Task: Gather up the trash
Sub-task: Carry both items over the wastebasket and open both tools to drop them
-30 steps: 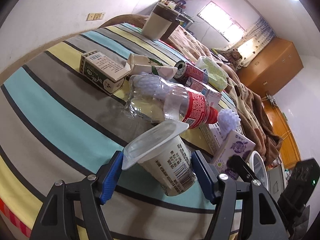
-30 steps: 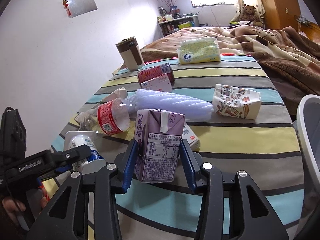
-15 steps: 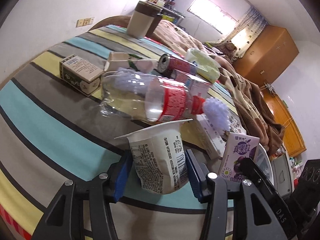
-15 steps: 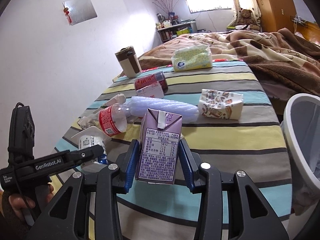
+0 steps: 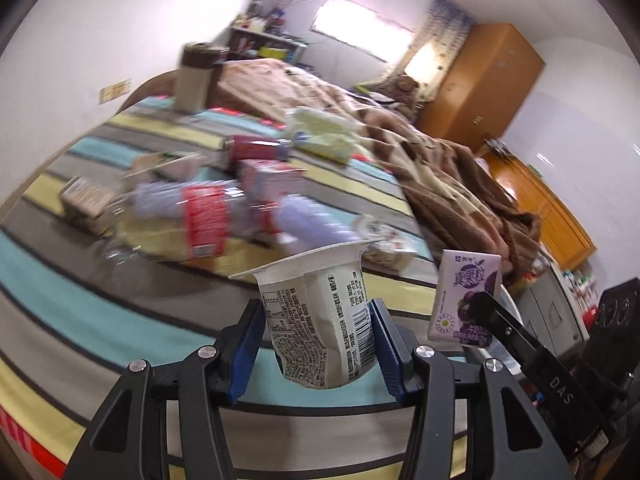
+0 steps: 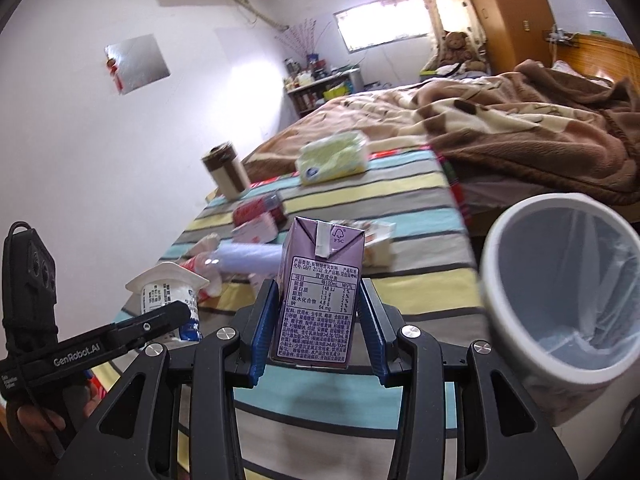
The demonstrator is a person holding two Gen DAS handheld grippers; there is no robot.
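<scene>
My left gripper is shut on a white yogurt cup and holds it upright above the striped bedspread. My right gripper is shut on a purple milk carton, also lifted; the carton shows in the left wrist view. The yogurt cup shows in the right wrist view. A white trash bin with a clear liner stands to the right of the carton, beside the bed.
On the bedspread lie a clear bottle with a red label, a red can, small cartons, a tissue pack and a brown-lidded cup. A brown blanket covers the far bed.
Both grippers have lifted their items off the bedspread and swung right. The trash bin has come much further into the right wrist view.
</scene>
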